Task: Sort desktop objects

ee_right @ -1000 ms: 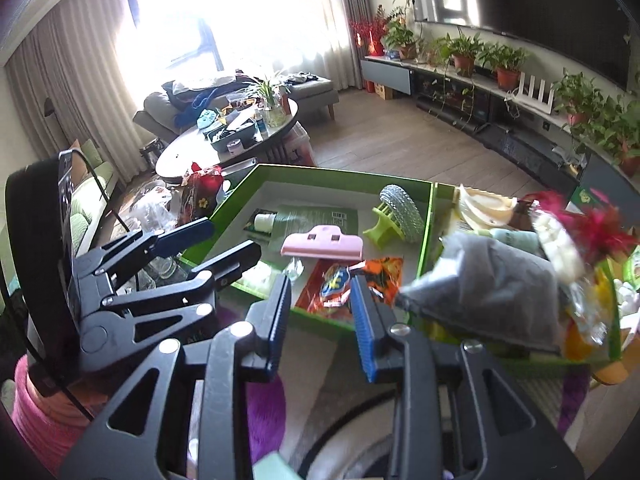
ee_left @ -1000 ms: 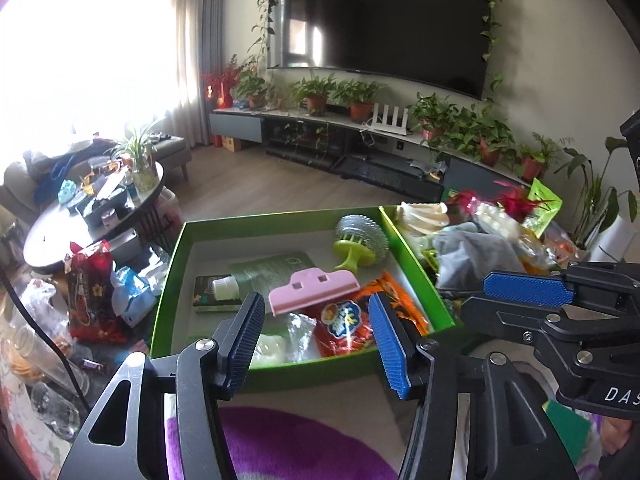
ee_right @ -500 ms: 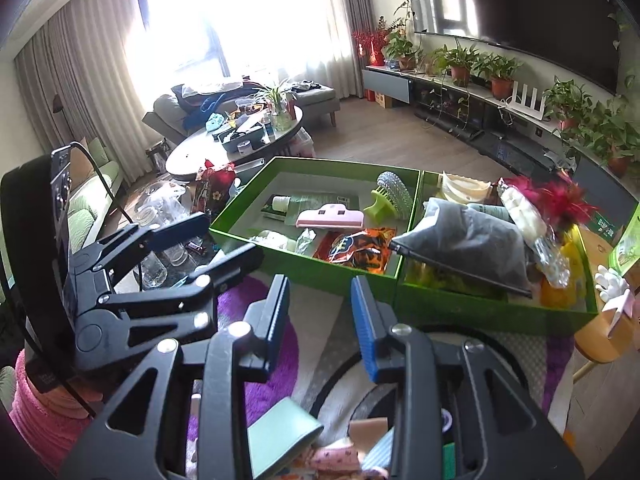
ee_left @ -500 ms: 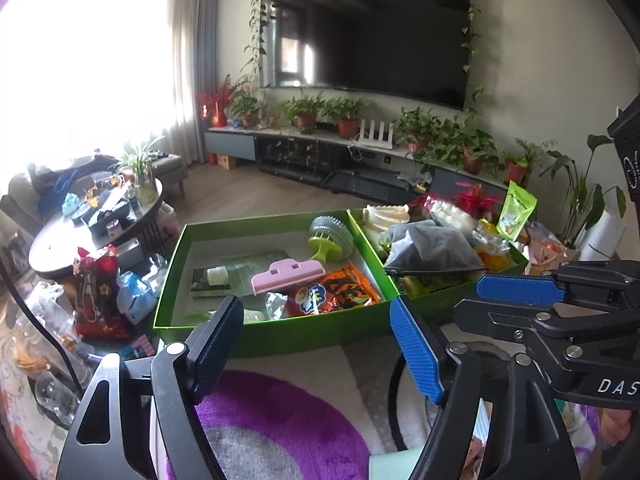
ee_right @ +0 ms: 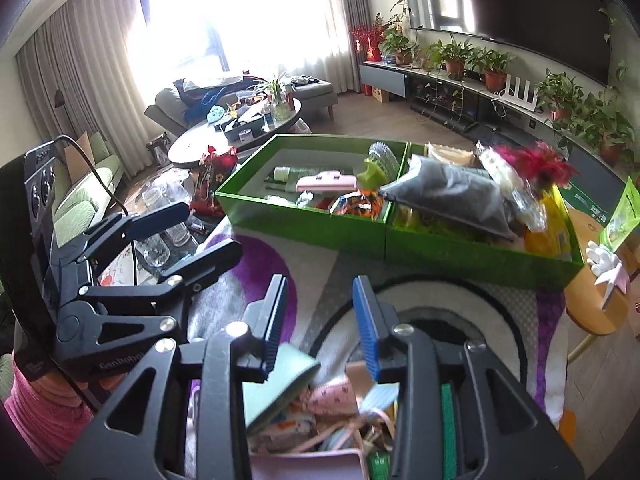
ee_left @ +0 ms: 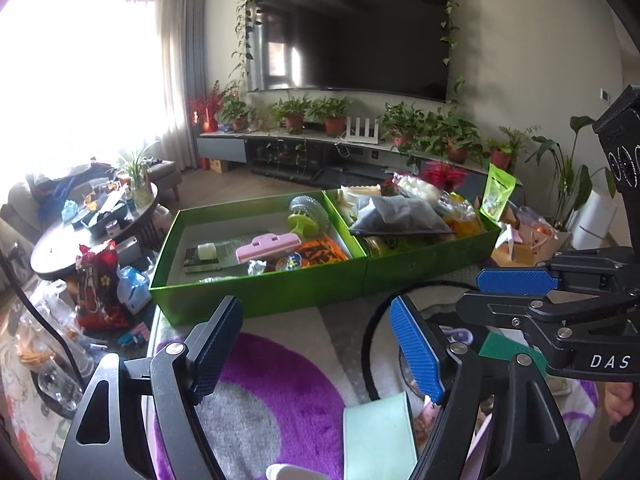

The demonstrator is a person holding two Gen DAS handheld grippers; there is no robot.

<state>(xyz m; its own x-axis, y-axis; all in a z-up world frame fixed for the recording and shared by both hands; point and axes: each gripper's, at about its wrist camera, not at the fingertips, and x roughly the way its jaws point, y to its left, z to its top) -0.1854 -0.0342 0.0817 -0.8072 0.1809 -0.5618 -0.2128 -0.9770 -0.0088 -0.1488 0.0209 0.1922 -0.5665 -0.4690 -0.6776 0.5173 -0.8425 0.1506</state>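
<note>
Two green boxes stand side by side on the rug. The left box holds a pink clip, a green brush and snack packets. The right box is heaped with a grey pouch and other items. My left gripper is open and empty, short of the boxes. My right gripper is open and empty above a pile of loose items, including a mint-green flat piece.
A purple, grey and white patterned rug covers the surface. A round wooden side table stands at the right. A cluttered round coffee table, bottles and a red bag lie left. The TV wall with plants is behind.
Both grippers have drawn back from the green boxes, which now look farther off. The left gripper has opened wider. The pile of loose items has come into view below the right gripper.
</note>
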